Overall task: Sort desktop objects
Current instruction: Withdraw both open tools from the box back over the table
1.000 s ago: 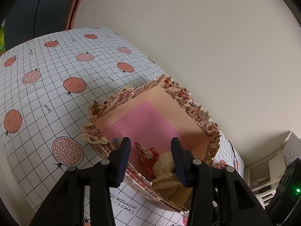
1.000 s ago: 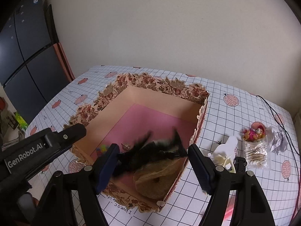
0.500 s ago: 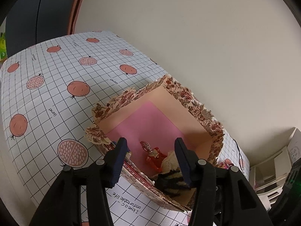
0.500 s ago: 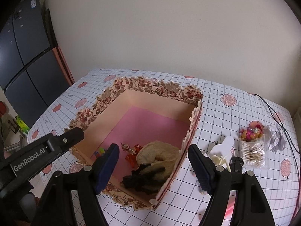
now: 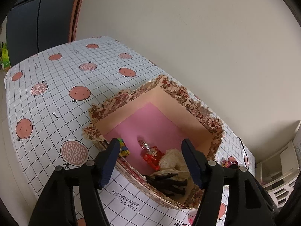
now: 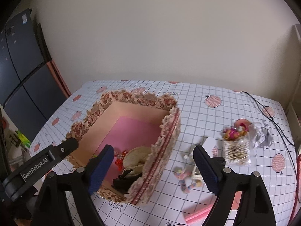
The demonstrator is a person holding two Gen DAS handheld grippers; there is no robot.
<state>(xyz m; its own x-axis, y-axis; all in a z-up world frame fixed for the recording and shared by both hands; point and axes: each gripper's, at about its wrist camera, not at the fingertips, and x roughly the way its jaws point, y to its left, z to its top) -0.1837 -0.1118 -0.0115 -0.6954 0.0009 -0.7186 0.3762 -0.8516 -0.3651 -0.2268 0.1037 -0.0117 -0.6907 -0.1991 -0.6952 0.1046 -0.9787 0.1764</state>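
Box: one floral-rimmed box on the pomegranate-print tablecloth; holds one black item, one beige cloth, one red trinket.
Outside, right: one cotton-swab packet, one crumpled paper.
Left gripper: opening, empty, over box.
Right gripper: opening, empty, straddles box wall.

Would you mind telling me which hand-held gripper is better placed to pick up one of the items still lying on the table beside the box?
Probably the right hand-held gripper: its jaws are opening and empty, with the white clip and cotton swab packet just ahead. The left hand-held gripper faces the box.
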